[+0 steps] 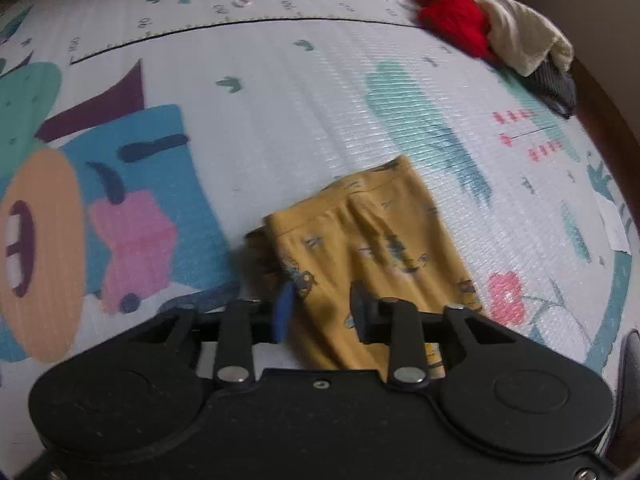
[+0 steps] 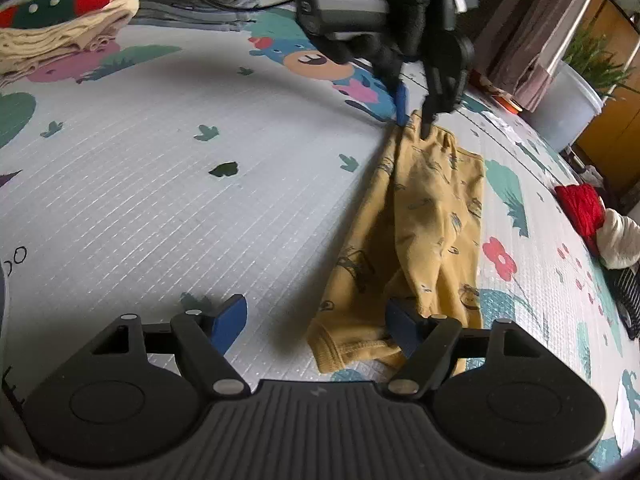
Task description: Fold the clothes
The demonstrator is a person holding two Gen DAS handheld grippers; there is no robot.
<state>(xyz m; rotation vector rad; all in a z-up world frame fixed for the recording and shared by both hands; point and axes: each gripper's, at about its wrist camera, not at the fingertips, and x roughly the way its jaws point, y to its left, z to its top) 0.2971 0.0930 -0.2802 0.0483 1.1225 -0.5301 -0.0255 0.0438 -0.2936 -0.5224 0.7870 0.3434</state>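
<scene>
On a cartoon-printed play mat [image 2: 168, 184], yellow printed trousers [image 2: 432, 216] lie crumpled, partly lifted at one end. The left gripper [image 2: 414, 120], held by a black-gloved hand [image 2: 384, 12], pinches the far edge of the trousers between its narrow-set fingers; cloth fills the gap in the left wrist view [image 1: 324, 312]. The right gripper [image 2: 316, 324] hovers at the near end with its jaws wide apart, one blue pad [image 2: 400, 324] touching the cloth, nothing clamped. A red garment [image 1: 452, 12] and a cream one [image 1: 520, 40] are heaped near the mat's edge; folded clothes [image 2: 60, 36] are stacked at the far side.
</scene>
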